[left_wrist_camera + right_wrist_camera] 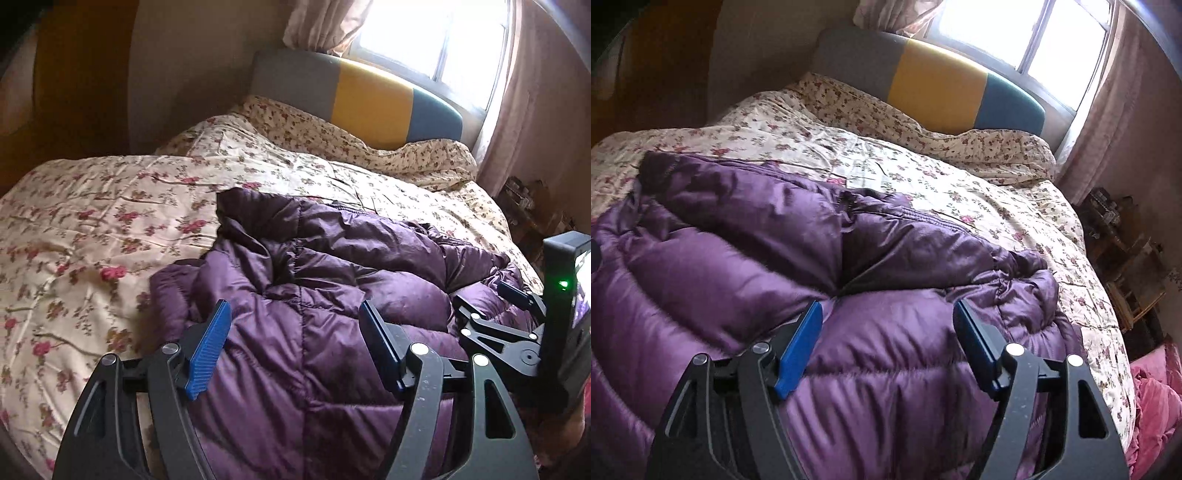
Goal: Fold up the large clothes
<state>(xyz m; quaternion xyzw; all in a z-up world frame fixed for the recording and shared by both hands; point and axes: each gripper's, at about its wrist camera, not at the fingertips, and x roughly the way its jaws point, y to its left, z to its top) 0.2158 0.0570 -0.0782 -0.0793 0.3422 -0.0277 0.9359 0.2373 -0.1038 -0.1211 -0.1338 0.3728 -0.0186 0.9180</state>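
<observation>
A bed (110, 206) fills most of the room, covered by a cream quilt (923, 177) with red flowers. Its headboard (369, 99) has 3 panels: grey, yellow, teal. Behind it a window (1034, 40) glows white with daylight, and pale pink curtains (517, 110) hang at its top and right side. The wall (757, 44) left of the headboard is beige. Dark wooden furniture (1123, 258) stands in shadow right of the bed, and pink cloth (1156, 398) lies below it.

Purple puffer coat (332, 295) lies rumpled on floral bedspread (110, 206)
</observation>
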